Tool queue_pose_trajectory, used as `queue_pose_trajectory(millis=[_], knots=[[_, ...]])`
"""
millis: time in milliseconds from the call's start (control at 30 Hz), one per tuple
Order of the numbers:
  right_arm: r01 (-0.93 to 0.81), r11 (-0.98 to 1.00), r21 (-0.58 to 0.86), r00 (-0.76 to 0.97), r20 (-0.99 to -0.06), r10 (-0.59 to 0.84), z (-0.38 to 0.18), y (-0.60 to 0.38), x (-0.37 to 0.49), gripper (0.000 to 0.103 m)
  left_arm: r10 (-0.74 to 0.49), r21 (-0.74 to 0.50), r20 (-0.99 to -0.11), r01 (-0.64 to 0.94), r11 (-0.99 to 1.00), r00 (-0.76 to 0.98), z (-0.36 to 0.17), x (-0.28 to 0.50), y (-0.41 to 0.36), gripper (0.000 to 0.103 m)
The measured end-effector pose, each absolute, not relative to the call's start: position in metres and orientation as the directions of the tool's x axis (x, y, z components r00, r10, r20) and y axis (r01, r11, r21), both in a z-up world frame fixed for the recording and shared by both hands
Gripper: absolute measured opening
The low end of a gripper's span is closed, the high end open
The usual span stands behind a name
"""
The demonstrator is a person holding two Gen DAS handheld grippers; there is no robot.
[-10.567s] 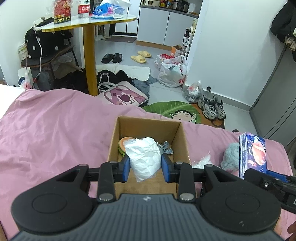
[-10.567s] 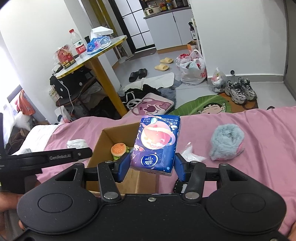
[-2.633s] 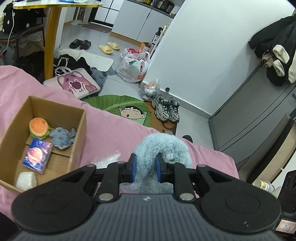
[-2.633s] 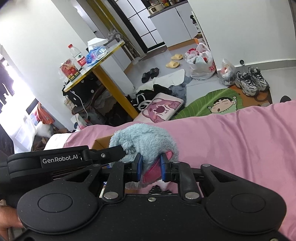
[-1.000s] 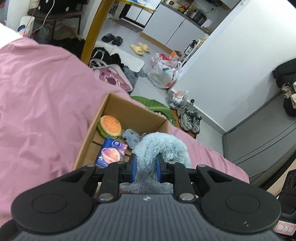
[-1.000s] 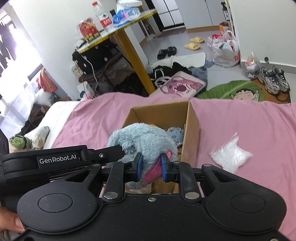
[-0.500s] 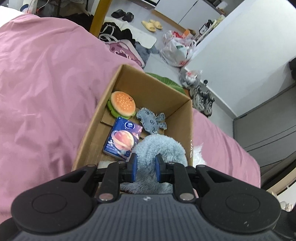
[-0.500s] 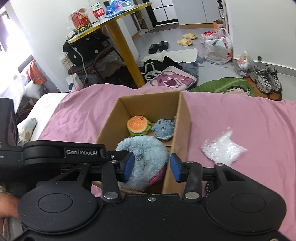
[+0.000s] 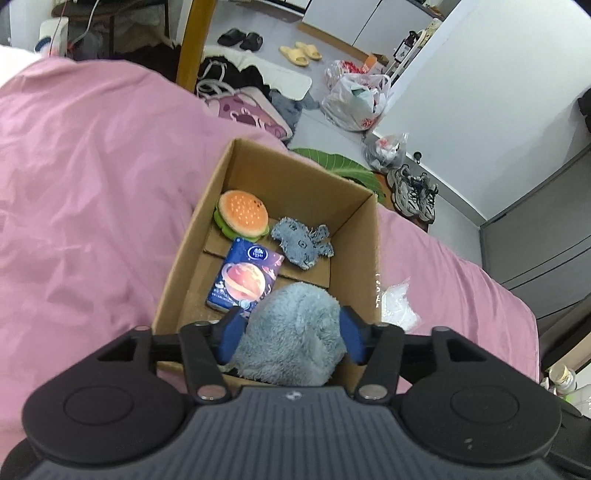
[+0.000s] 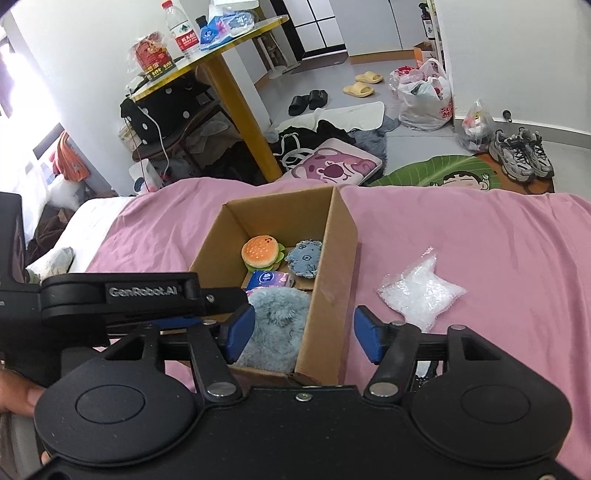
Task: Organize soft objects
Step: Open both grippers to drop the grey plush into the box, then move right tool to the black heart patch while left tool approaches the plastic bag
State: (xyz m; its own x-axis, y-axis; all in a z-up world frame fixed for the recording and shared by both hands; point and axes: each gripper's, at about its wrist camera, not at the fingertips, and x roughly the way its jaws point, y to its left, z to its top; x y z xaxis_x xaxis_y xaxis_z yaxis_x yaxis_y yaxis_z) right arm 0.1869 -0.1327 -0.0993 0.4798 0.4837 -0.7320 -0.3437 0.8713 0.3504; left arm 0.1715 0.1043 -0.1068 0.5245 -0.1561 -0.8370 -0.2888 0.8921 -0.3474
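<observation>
My left gripper [image 9: 290, 334] stands apart around the fluffy grey-blue plush [image 9: 291, 336] inside the brown cardboard box [image 9: 371, 258]. My right gripper [image 10: 301, 334] gapes wide, straddling the box's right wall

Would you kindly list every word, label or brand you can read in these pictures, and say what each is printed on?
"GenRobot.AI": on the side of the left hand-held gripper, seen in the right wrist view.
Blue tissue pack: round logo, lettering too small to read.
Water bottle: red label, unreadable.
Red snack bag: print blurred.
White plastic bag: red letters, cut off.
</observation>
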Motion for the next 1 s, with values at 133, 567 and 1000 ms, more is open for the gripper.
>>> queue_pose_trajectory(millis=[133, 567, 1000], knots=[[-0.332, 0.870, 0.364, 0.495, -0.718, 0.489, -0.094, -0.145, 0.183, 0.068, -0.124, -0.320, -0.828, -0.280, 0.905, 0.546, -0.093, 0.165, 0.096, 0.074], [-0.314, 0.866, 0.389, 0.542, -0.675, 0.500, -0.084, -0.192, 0.169, 0.095, -0.034, -0.231, -0.801, -0.256, 0.939, 0.598, -0.063, 0.140, 0.063, 0.092], [-0.286, 0.870, 0.402, 0.572, -0.657, 0.491, -0.077, -0.245, 0.163, 0.103, 0.019, -0.177, -0.775, -0.246, 0.953, 0.632, -0.047, 0.120, 0.028, 0.103]])
